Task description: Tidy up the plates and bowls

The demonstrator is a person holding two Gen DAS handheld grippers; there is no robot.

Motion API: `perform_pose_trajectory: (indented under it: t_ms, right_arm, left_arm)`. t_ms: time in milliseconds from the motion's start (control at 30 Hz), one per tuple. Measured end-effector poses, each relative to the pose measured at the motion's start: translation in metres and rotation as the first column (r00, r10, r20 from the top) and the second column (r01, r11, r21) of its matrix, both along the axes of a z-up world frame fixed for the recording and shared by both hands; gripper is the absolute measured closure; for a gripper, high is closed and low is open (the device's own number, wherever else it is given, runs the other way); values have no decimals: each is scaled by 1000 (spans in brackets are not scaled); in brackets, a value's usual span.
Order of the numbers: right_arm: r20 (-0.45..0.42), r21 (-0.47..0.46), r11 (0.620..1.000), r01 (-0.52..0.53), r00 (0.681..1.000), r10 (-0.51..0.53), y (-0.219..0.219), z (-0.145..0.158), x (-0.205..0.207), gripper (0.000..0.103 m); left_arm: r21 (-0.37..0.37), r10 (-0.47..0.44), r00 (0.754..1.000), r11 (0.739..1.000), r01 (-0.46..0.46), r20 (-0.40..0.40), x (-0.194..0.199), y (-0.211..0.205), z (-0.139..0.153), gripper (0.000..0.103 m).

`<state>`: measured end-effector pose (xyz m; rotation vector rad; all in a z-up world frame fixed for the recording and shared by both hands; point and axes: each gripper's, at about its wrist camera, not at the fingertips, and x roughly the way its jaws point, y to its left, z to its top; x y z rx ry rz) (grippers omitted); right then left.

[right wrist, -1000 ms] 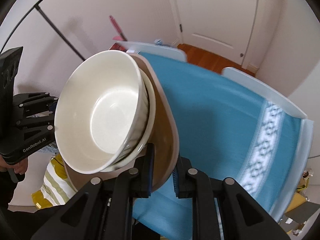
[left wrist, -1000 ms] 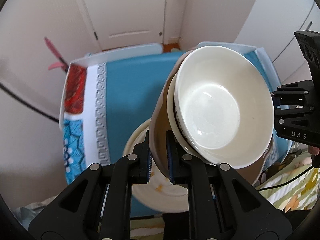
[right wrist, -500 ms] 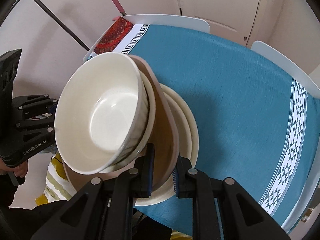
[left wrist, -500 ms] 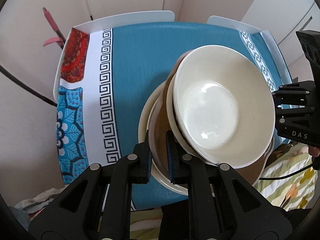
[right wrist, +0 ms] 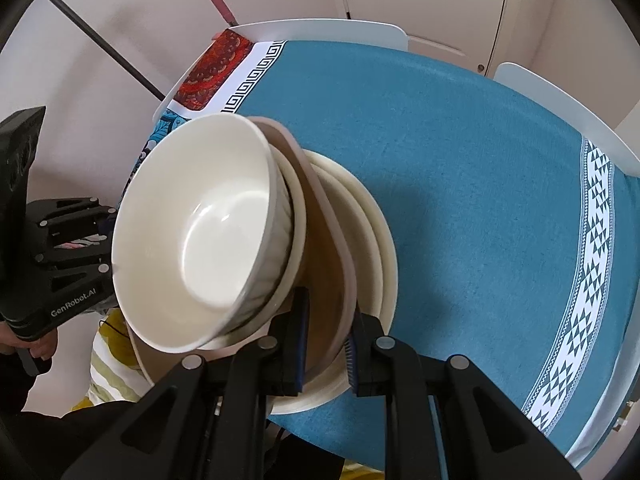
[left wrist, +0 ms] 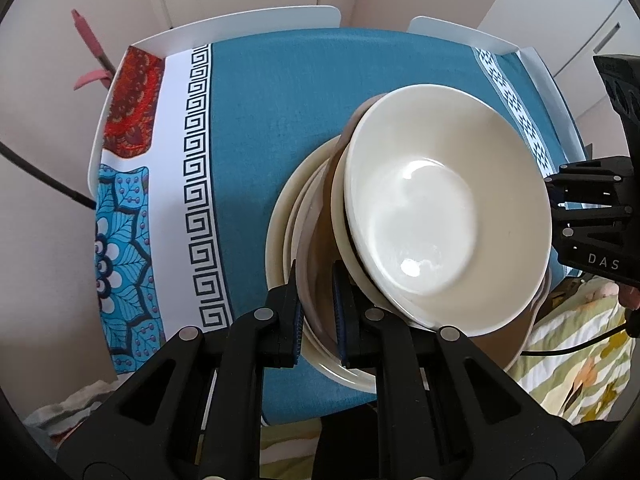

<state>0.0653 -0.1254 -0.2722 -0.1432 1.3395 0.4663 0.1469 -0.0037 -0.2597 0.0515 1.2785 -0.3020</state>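
Note:
A wide brown bowl [left wrist: 320,280] carries two nested cream bowls, the top one white inside [left wrist: 440,208]. My left gripper [left wrist: 316,312] is shut on the brown bowl's left rim. My right gripper [right wrist: 326,340] is shut on its opposite rim [right wrist: 340,248], and the cream bowls [right wrist: 200,232] sit left of it. The stack hangs just above or touches a pile of cream plates [left wrist: 288,208] on the teal tablecloth [left wrist: 272,100]. The plates also show in the right wrist view [right wrist: 380,240]. The contact under the brown bowl is hidden.
The table [right wrist: 460,160] has a patterned cloth border on the left [left wrist: 132,208] and a white diamond band on the right [right wrist: 592,248]. Two white chair backs [right wrist: 320,32] stand at the far edge. A striped green fabric [left wrist: 580,352] lies below the near edge.
Both grippers have lowered the bowl stack toward the plate pile. The table now fills more of both views and the stack sits closer over the plates.

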Motion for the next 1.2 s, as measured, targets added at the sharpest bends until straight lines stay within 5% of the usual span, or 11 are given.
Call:
perform_pose_trajectory:
  t_ms: [733,833,900,1000,1067,1133,1200]
  right_arm:
    - [20,-5,1000,12,1000,-11,-8,4,-3,87]
    - [38,-2,1000,25,999,-25,-13,15,-7,87]
    - [62,-8,999,35,997,-34,-15,25,-13,87]
    - [97,-9,999,51,994,-50,-18,39,-25,87]
    - [126,-9,998,61,990,-60,-18,50,-36,80]
    - [160,2,997,78,984,-77,-17,61,-48,44]
    - [194,23,996,91,976,-94,-17,73,-61,23]
  left_arm:
    - [88,-35,996,996,28,84,-4,6,22,84]
    - [94,-45,994,995,36,103,-11,9,32,73]
    - [88,-45,991,995,34,126,-19,12,41,46]
    - [73,-26,985,997,14,170,-35,19,54,28]
    - [72,-12,982,997,-2,189,-44,22,62,28]
    - [70,8,976,997,-24,219,-56,24,72,28]
    - [48,45,964,997,-59,261,-71,28,85,27]
